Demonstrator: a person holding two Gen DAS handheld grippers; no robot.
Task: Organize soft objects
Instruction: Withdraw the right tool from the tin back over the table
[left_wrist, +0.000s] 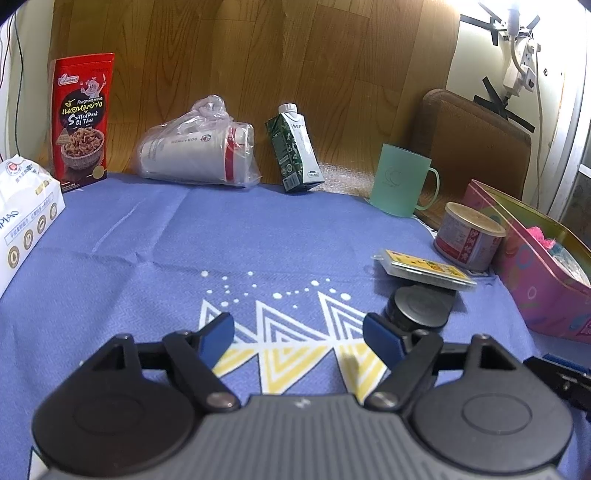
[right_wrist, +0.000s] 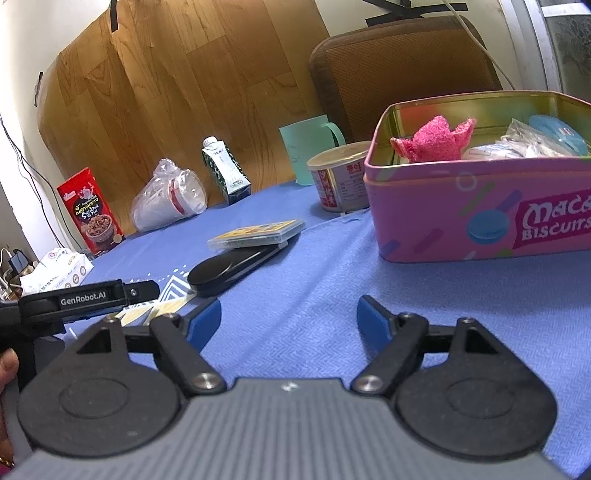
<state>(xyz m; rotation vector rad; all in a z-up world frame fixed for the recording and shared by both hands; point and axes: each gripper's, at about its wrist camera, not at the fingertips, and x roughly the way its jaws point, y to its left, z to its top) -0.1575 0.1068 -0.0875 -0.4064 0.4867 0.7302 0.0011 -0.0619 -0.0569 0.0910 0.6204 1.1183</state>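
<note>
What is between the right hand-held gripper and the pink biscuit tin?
Nothing visible. The right hand-held gripper is open and empty, with only bare blue cloth leading to the pink tin. The card case and black disc lie off to the side.

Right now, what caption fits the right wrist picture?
Open right tool hovers over blue cloth before a pink biscuit tin holding a fluffy pink cloth.

The blue cloth (left_wrist: 258, 240) lies bare in the middle — a card case (left_wrist: 424, 272) on a black puck (left_wrist: 419, 308) crowds the pink tin (right_wrist: 480, 218).
</note>
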